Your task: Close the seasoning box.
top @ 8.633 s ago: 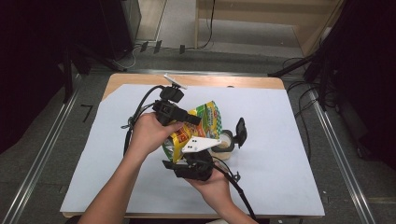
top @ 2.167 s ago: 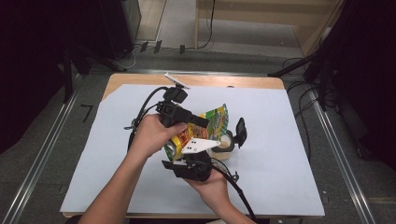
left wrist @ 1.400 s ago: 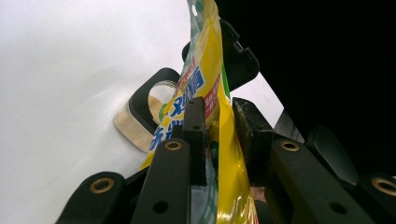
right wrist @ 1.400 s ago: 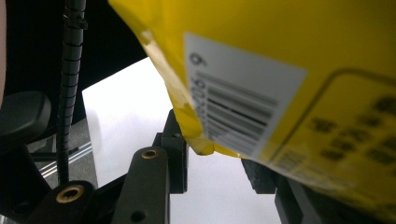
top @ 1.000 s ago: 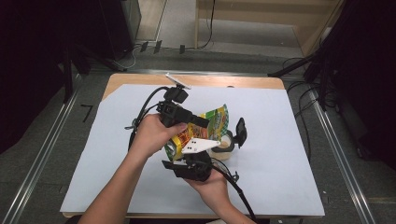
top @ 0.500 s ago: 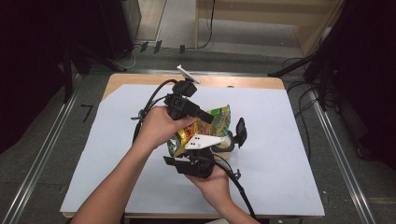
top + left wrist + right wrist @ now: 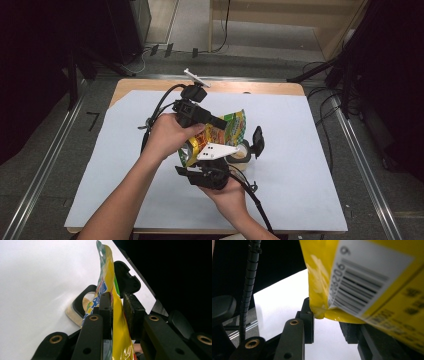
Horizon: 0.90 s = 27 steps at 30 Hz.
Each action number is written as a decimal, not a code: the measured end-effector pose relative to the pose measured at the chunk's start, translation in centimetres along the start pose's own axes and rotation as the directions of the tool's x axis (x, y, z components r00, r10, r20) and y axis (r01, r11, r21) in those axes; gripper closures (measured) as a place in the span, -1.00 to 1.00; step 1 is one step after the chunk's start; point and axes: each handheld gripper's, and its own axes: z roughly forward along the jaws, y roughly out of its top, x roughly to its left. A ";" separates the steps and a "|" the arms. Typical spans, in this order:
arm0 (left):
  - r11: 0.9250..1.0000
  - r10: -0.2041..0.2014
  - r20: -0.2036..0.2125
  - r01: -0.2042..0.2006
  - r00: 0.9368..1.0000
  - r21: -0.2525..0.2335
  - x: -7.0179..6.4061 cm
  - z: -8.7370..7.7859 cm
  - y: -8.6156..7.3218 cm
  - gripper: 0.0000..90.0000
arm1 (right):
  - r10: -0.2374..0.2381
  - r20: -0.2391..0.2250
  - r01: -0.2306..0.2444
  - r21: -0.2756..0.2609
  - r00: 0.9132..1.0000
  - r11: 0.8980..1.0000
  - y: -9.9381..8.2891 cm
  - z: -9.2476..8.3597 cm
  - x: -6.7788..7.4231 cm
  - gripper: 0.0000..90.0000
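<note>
Holding a pouch [image 7: 226, 131] above the tape roll [image 7: 241, 154], left hand-held gripper [image 7: 117, 305] clamps its upper edge, right hand-held gripper [image 7: 325, 322] apart below; goal unknown, pouch unopened.

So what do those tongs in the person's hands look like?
Both are black. The left tongs have two chunky black arms with brass-coloured rivets and flat square pads. The right tongs look the same. In the high view, a black cable trails from the right one, which carries a grey three-cornered plate with dark dots. The person's forearms are bare, no sleeves.
</note>
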 end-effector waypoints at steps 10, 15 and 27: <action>1.000 0.004 -0.001 -0.004 1.000 -0.005 0.0 0.1 0.0 0.73 | -0.005 0.006 0.005 0.009 1.000 1.000 -0.1 0.0 -0.2 0.52; 1.000 0.003 0.002 -0.003 1.000 -0.005 0.2 0.1 -0.1 0.74 | -0.007 0.006 0.007 0.013 1.000 1.000 -0.1 0.0 -0.2 0.53; 1.000 -0.004 0.003 0.004 1.000 -0.003 0.3 0.2 -0.1 0.73 | -0.007 0.004 0.007 0.015 1.000 1.000 -0.1 0.0 -0.1 0.53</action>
